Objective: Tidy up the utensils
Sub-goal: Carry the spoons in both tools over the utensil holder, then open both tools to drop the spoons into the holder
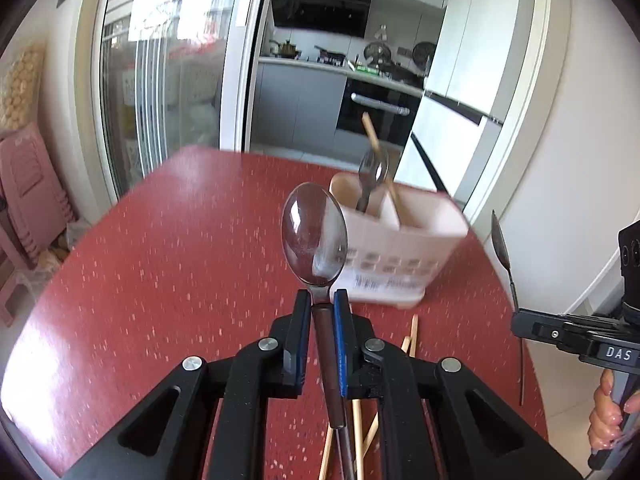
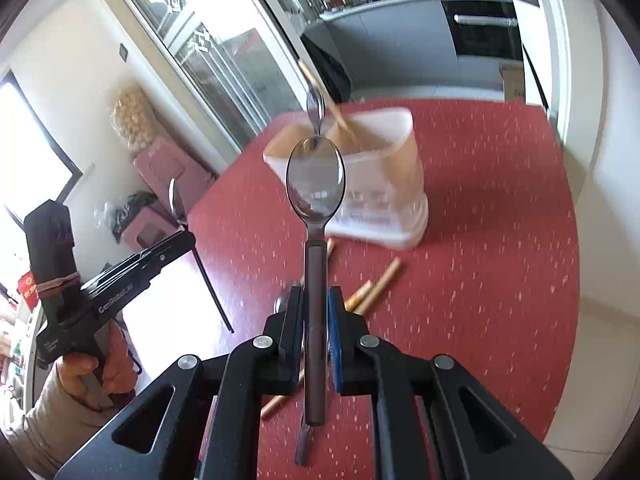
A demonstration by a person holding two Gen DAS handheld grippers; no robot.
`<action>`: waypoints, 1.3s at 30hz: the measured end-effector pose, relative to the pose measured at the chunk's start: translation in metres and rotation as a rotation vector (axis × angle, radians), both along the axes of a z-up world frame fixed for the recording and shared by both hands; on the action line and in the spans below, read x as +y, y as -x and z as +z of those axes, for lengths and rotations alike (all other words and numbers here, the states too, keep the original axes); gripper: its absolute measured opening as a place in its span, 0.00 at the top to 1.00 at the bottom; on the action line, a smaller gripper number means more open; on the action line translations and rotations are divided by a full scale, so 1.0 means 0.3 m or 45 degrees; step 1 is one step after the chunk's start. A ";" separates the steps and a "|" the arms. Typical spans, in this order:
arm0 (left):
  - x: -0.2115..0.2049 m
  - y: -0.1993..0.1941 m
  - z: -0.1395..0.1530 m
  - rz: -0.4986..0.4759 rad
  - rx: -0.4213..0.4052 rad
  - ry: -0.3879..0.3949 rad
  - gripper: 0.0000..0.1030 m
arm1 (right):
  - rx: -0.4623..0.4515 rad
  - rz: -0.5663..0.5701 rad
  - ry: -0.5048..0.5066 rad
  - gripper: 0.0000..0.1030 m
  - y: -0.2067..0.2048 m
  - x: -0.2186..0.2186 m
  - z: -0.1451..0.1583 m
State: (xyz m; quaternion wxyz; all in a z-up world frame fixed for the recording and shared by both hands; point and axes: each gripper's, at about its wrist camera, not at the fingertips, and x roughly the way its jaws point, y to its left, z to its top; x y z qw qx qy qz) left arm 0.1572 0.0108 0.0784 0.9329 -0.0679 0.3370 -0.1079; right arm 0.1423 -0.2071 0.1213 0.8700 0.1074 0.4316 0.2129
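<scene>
My left gripper (image 1: 322,300) is shut on the brown handle of a metal spoon (image 1: 314,234), whose bowl stands up in front of the white utensil holder (image 1: 404,252). In the right wrist view my right gripper (image 2: 316,296) is shut on a second brown-handled spoon (image 2: 316,184), also raised above the red table (image 2: 480,220) before the holder (image 2: 384,200). The holder contains a wooden spoon (image 1: 345,190), a metal spoon (image 1: 372,172) and a chopstick (image 1: 374,140). Several chopsticks (image 2: 378,286) and another spoon (image 2: 282,302) lie on the table under the grippers.
Each gripper shows in the other's view, held by a person's hand (image 1: 608,412): the right gripper (image 1: 516,320) and the left gripper (image 2: 188,236). Pink stools (image 1: 28,184) stand left of the table by a glass door (image 1: 168,80). The table's far edge (image 1: 248,154) faces the kitchen.
</scene>
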 end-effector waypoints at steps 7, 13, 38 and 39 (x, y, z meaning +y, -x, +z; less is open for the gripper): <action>-0.025 -0.108 0.130 0.001 -0.107 0.025 0.60 | -0.079 -0.038 -0.016 0.88 -0.109 0.008 0.098; -0.049 -0.236 0.237 0.005 -0.187 0.066 0.60 | -0.169 -0.106 -0.038 0.88 -0.233 -0.001 0.162; -0.155 -0.440 -0.047 0.105 -0.290 -0.088 0.60 | -0.519 -0.062 0.309 0.88 -0.413 0.194 -0.071; -0.160 -0.435 -0.053 0.102 -0.289 -0.100 0.60 | -0.512 -0.063 0.310 0.88 -0.408 0.195 -0.078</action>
